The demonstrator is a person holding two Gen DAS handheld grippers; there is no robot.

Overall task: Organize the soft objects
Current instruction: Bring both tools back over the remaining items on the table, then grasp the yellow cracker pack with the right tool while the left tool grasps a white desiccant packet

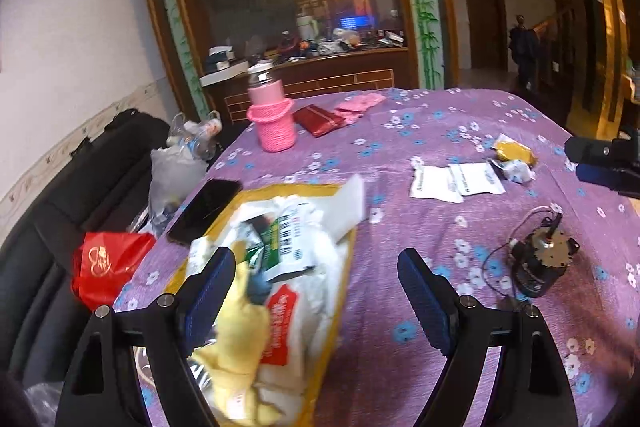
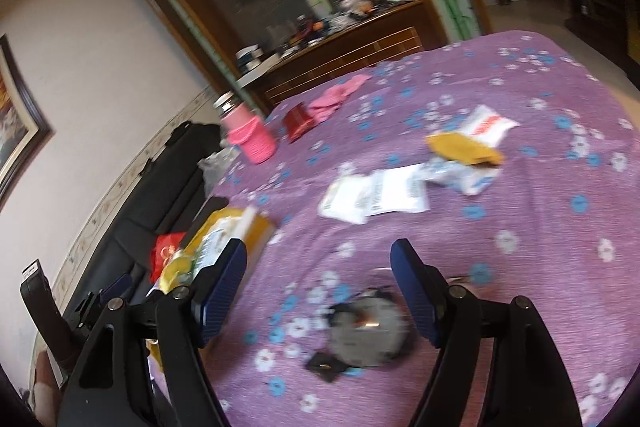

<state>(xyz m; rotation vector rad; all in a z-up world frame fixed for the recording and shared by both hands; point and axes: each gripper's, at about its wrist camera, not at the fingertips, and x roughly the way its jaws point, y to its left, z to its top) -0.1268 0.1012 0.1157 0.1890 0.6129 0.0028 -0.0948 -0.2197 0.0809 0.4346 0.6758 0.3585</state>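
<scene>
Left tongs [image 1: 316, 291] wide open, holding nothing, above the soft pile of bags & yellow cloth [image 1: 276, 267] at lower left of frame, likely gathered there. Right tongs [image 2: 320, 287] open too, empty, over purple bench [image 2: 520, 227].

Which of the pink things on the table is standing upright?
The pink knitted-sleeve bottle with the metal cap, near the table's left edge. The pink cloth beyond the red wallet lies flat and crumpled.

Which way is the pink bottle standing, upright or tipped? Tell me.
Upright. The pink bottle stands on its base in its knitted sleeve on the purple tablecloth, silver cap at the top.
</scene>
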